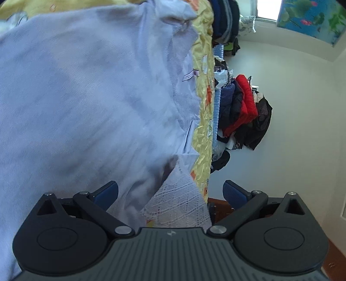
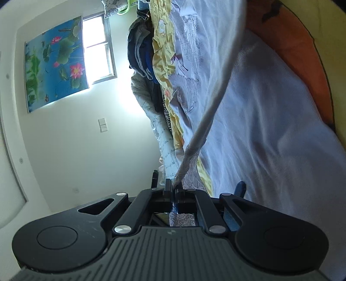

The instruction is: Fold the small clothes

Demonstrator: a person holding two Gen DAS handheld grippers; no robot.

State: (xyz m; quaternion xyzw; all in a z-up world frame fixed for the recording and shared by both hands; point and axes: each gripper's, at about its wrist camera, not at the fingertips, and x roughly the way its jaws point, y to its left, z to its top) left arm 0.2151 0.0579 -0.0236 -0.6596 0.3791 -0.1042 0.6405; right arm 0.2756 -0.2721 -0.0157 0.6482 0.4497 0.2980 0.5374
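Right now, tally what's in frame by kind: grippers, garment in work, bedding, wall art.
Grippers: 2, the left gripper with jaws open and the right gripper with jaws shut on the garment's lace edge
Pale lavender garment: 1
Yellow printed bedspread: 1
Lotus poster: 1
Total: 5

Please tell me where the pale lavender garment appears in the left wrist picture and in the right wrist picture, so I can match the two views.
Left wrist view: the pale lavender garment fills the left and centre, spread over the yellow patterned bedding.
Right wrist view: it covers the centre and right; a lace edge runs down into the shut right hand-held gripper.
Shared landmark: the lotus picture on the wall.
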